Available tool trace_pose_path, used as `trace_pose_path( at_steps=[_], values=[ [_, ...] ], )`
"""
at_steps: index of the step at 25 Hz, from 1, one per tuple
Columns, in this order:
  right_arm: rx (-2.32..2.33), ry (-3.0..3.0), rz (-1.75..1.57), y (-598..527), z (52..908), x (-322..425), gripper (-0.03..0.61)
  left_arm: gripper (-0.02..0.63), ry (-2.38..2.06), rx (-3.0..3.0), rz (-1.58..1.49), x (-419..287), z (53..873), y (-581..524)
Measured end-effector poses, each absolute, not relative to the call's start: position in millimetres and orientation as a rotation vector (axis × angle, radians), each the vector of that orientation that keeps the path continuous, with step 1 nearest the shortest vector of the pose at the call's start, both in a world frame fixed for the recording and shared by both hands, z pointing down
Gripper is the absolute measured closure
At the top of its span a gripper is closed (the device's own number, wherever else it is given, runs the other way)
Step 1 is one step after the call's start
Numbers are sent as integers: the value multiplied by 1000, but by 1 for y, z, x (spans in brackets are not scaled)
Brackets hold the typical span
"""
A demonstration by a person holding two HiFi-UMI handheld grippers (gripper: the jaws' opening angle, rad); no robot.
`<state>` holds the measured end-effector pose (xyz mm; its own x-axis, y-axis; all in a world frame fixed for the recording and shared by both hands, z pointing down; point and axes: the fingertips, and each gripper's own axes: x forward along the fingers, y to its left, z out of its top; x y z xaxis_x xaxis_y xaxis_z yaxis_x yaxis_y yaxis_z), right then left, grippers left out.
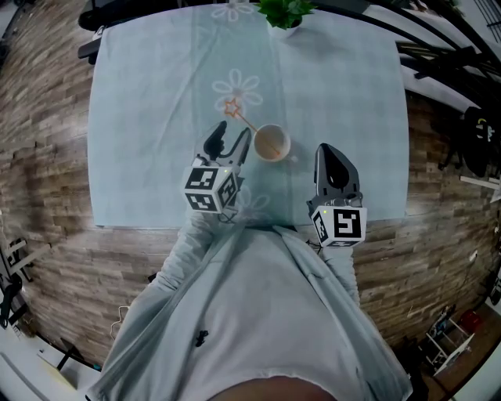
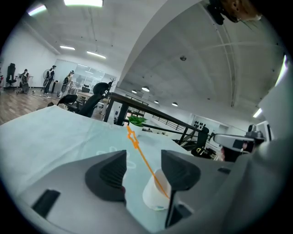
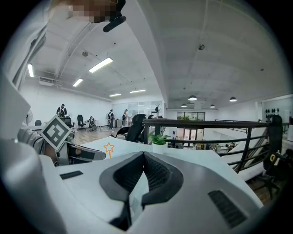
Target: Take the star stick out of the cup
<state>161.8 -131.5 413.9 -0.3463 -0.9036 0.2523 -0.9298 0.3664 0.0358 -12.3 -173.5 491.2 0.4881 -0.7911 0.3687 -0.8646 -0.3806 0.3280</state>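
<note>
While the star stick (image 1: 244, 119) leans in the white cup (image 1: 272, 143) on the desk (image 1: 141, 117), the left claw (image 2: 143, 171) stands released beside it, gripping nothing; the right claw (image 3: 143, 157) is clenched empty, apart. Risk: a sideways pull would tip the unsteadied cup.

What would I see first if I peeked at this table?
A bright orange star stick leans out of a little white cup near the middle of the pale tablecloth. The left tool sits just left of the cup with its jaws open, gripping nothing. The right tool is shut on the cup's right, nearer the person. A small green plant stands at the far edge.
</note>
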Motion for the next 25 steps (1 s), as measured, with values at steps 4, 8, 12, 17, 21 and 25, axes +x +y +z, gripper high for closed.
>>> trace_pose_path(
  at_steps=[4, 8, 12, 17, 21, 25],
  values=[
    [1644, -2390, 185, -131, 418, 162, 563, 393, -1330, 2247, 254, -7, 509, -175],
    [1652, -2378, 196, -130, 422, 162, 563, 393, -1283, 2232, 262, -4, 524, -177],
    [1655, -2362, 209, -127, 427, 162, 563, 393, -1255, 2217, 257, -1, 534, -180],
    [1670, -2345, 225, -125, 432, 165, 563, 393, -1231, 2232, 251, 8, 535, -187],
    [1680, -2336, 232, -124, 432, 166, 563, 393, -1220, 2246, 259, 13, 535, -187],
    [1683, -2329, 233, -119, 433, 167, 563, 411, -1204, 2249, 253, 16, 536, -183]
  ],
)
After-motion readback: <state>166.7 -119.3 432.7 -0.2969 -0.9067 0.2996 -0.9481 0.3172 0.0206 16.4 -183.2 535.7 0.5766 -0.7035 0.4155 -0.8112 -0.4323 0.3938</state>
